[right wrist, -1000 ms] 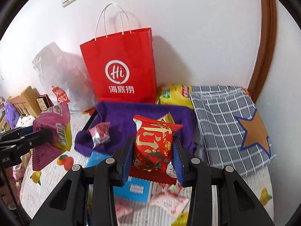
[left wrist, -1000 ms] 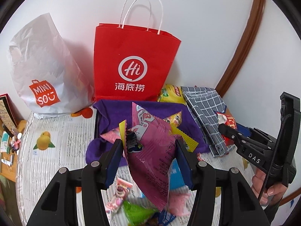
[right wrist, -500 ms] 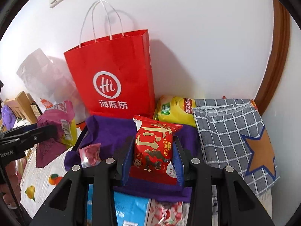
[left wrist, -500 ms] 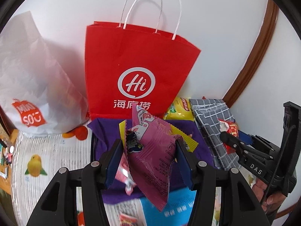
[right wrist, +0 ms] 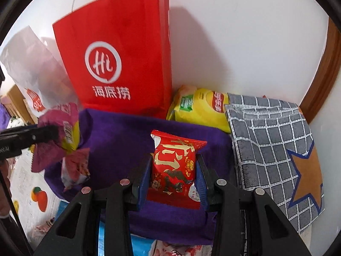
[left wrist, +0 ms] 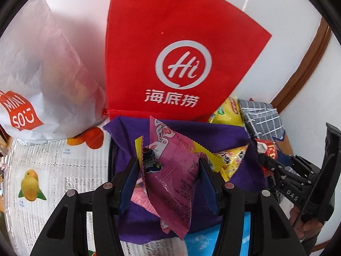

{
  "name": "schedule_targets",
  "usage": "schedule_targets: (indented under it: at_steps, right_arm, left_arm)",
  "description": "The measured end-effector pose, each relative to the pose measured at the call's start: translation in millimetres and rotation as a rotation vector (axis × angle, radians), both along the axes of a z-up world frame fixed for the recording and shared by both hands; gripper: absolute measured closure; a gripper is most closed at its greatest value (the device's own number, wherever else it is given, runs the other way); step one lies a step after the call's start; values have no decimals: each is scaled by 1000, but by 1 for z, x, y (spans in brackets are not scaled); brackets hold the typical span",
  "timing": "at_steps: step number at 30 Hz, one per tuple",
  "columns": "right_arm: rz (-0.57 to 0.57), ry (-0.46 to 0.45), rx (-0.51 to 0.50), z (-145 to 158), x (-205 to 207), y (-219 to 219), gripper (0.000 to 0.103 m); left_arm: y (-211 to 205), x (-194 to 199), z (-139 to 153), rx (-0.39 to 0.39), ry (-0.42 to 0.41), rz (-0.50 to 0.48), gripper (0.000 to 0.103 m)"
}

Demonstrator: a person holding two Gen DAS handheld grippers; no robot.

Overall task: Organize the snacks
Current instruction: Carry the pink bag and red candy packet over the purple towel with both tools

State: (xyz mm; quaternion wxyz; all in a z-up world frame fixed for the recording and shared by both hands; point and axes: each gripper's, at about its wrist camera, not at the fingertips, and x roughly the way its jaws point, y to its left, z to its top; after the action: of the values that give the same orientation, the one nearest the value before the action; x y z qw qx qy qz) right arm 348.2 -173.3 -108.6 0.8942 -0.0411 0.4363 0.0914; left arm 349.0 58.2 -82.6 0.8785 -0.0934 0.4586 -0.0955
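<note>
My left gripper [left wrist: 168, 164] is shut on a pink snack packet [left wrist: 172, 170], together with a yellow-edged one, and holds them above the purple cloth [left wrist: 213, 132]. It shows at the left of the right wrist view [right wrist: 51, 132]. My right gripper [right wrist: 173, 164] is shut on a red snack packet [right wrist: 174, 166] with gold writing, also above the purple cloth [right wrist: 119, 134]; it shows at the right of the left wrist view [left wrist: 264, 162]. A yellow packet [left wrist: 232, 160] and a small pink packet [right wrist: 74, 170] lie on the cloth.
A red paper bag [left wrist: 177, 59] stands against the wall behind the cloth, a white Miniso bag [left wrist: 42, 74] to its left. A yellow chip bag [right wrist: 198, 108] and a grey checked cloth [right wrist: 270, 145] lie to the right. Loose snacks and a blue packet [left wrist: 204, 239] lie on the fruit-print tablecloth [left wrist: 42, 170].
Both grippers have moved forward toward the red bag and the purple cloth, each still holding its packet. The bags now look larger and closer.
</note>
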Motion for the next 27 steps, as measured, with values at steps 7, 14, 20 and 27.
schedule_targets:
  at_steps: [7,14,20,27]
  right_arm:
    - [-4,10,22,0,4,-8,64]
    - [-15,19,34,1,5,-12,64]
    - [-11,29,23,-3,6,-10,64]
    - [4,45,13,-7,7,-9,64]
  left_arm:
    - [11,5,-4,15,7,34,49]
    - [7,5,-4,18,6,26,49]
    - [5,4,-4,49,-5,37,49]
    - [7,4,-5,35,1,40,49]
